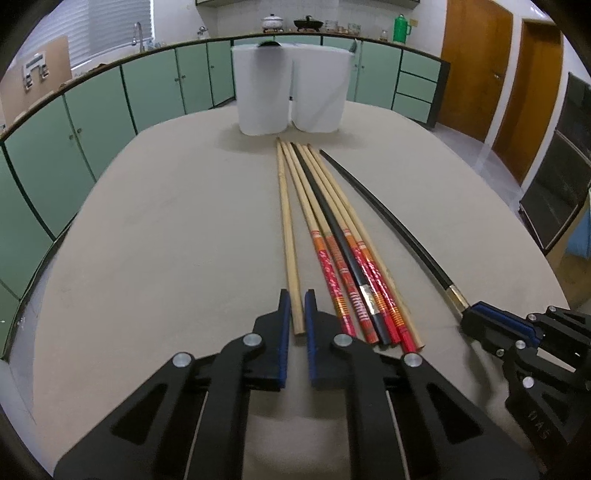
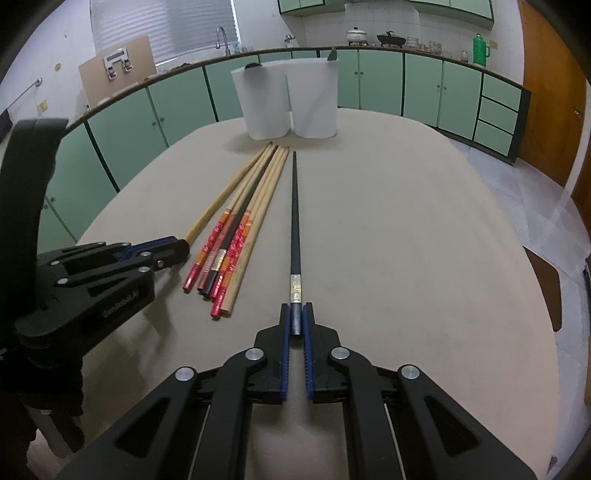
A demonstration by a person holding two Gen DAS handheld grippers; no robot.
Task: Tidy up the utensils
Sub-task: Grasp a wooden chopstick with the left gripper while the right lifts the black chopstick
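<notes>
A plain wooden chopstick (image 1: 288,229) lies on the beige table (image 1: 166,221), its near end pinched by my left gripper (image 1: 297,297), which is shut on it. Right of it lies a bundle of chopsticks (image 1: 354,277) with red and orange handles and one black one among them. My right gripper (image 2: 295,308) is shut on the near end of a separate black chopstick (image 2: 294,221) with a silver band. Each gripper shows in the other's view: the right gripper (image 1: 474,314) at the right, the left gripper (image 2: 181,249) at the left. Two white holders (image 1: 291,92) stand behind the chopstick tips.
A dark utensil tip shows over the left holder's (image 2: 262,103) rim and a grey one over the right holder's (image 2: 314,99). Green cabinets (image 1: 155,85) curve behind the table under a counter with pots and a green flask (image 1: 400,27). A chair (image 2: 546,288) stands at the table's right edge.
</notes>
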